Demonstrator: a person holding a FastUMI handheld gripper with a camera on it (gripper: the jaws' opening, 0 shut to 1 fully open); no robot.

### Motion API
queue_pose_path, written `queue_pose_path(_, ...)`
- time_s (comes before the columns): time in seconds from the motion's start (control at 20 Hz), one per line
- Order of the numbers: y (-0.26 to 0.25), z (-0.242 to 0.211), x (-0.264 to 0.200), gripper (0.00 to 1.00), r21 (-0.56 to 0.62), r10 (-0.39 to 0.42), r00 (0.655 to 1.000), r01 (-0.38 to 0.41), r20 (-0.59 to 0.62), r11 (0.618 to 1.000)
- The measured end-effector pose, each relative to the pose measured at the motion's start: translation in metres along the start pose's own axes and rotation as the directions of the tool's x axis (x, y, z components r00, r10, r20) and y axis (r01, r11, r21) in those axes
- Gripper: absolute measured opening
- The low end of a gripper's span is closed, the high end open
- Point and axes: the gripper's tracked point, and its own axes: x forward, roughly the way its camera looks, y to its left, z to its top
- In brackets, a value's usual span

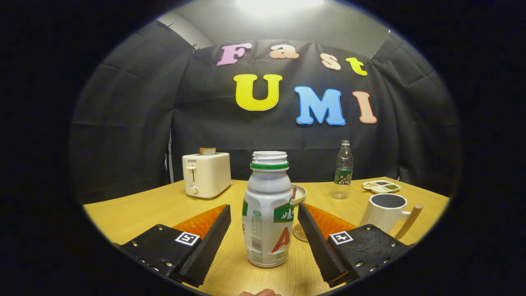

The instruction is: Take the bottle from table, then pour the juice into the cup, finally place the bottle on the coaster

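Observation:
A white juice bottle with a green band at its open neck stands upright on the wooden table. It is between the fingers of my gripper, which is open, with a gap on each side of the bottle. A round coaster lies just behind the bottle, partly hidden by the right finger. A white cup with a wooden handle stands beyond the right finger.
A white toaster with a slice in it stands at the back left. A clear water bottle, a small dish and a divided tray of condiments sit at the back right.

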Motion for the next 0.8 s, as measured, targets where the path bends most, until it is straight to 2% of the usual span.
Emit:
queue_pose_path(0.15,-0.001,-0.010,0.010,0.96,-0.055,-0.028,0.999,0.027,-0.025,0.998)
queue_pose_path(0.2,0.005,-0.008,0.009,0.75,-0.066,-0.006,1.000,0.005,-0.015,0.998)
queue_pose_path(0.25,0.006,-0.010,0.013,0.72,-0.064,-0.001,1.000,-0.001,-0.025,0.998)
queue_pose_path(0.55,-0.007,-0.008,0.005,0.65,-0.021,-0.037,0.999,0.036,-0.033,0.999)
queue_pose_path(0.8,-0.030,-0.003,0.001,0.65,0.096,-0.082,0.995,0.087,-0.056,0.992)
